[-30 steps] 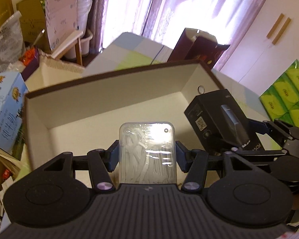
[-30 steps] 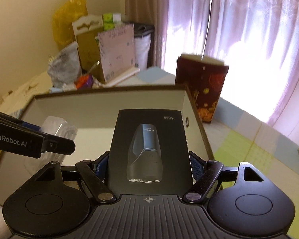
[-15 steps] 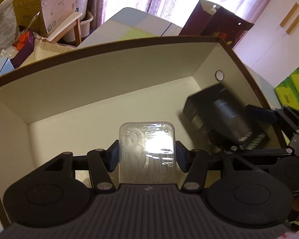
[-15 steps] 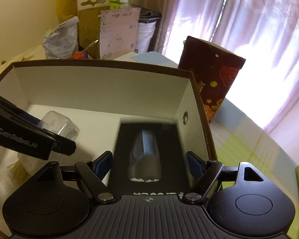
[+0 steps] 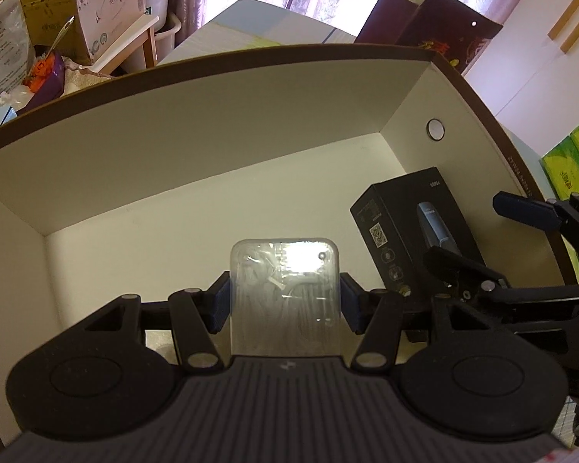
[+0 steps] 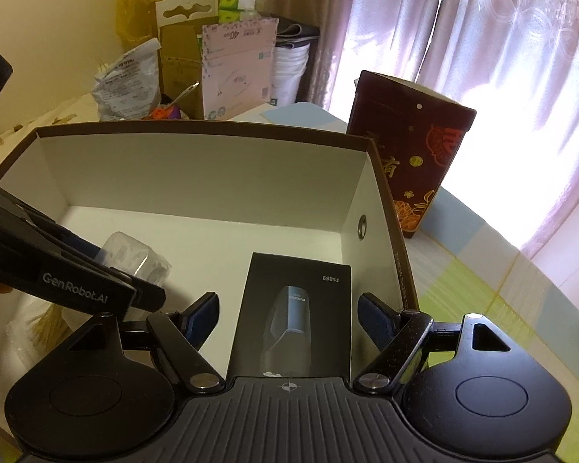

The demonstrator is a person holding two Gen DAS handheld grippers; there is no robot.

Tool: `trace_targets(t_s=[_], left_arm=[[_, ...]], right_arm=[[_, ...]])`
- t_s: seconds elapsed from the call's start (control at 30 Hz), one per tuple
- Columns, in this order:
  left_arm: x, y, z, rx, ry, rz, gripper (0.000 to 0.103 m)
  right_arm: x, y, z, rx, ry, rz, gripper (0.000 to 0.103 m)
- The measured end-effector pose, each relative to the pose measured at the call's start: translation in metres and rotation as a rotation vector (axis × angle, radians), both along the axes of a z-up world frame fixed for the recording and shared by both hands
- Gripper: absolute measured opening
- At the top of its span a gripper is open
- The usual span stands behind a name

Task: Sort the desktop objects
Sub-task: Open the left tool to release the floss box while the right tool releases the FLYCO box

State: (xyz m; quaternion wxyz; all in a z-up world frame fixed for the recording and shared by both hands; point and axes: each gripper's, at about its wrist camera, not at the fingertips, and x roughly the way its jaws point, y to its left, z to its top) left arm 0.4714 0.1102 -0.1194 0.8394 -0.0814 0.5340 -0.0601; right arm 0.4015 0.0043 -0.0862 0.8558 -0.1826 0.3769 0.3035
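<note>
Clear plastic case (image 5: pixel 285 293) sits clamped between the blue pads of the left gripper (image 5: pixel 285 301), held low inside the open cardboard box (image 5: pixel 197 115), near the box's front-left region. Contents of the case are pale and indistinct; cannot identify them. Whether the case touches the box floor cannot be told from either view.

Black shaver box (image 6: pixel 294 312) lies flat on the box floor at the right side, close to the right wall. The right gripper (image 6: pixel 287 314) stands with its fingers spread apart on either side of the shaver box, pads clear of its edges: released, gripping nothing.

Judged state: shaver box placed; clear case not yet let go.

Risks from here:
- Right gripper straddles the shaver box. A tilted or sideways withdrawal could catch a pad on the carton's edge and drag or flip it. Lifting straight out avoids this.
- The two grippers are close together; in the right wrist view the left gripper's arm (image 6: pixel 77 289) crosses just beside the right gripper's left finger. Simultaneous moves could knock them together and jolt the clear case loose.
- Smooth, hard plastic in a pad grip: judged slippery. If the case is opened above the floor it may bounce or land on edge; lowering to contact first is safer.
- The box's right wall is near the right gripper; an outward swing could shove the whole box across the counter (image 6: pixel 482 270) toward the dark red gift bag (image 6: pixel 413 154).
</note>
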Motion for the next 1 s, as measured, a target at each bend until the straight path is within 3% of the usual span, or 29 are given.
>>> trace_targets(t_s=[0.17,0.47,1.0], left_arm=[[-0.005,0.001,0.007,0.043,-0.032,-0.005,0.065],[-0.02,0.006,0.019,0.096,-0.05,0.002,0.068],[-0.062,0.01,0.058,0.147,-0.116,0.013,0.078]], right_arm=[[-0.003,-0.003,0.001,0.014,0.021,0.002,0.078],[-0.014,-0.011,0.007,0.06,0.064,-0.023,0.087],[-0.045,-0.021,0.032,0.121,0.055,-0.046,0.098]])
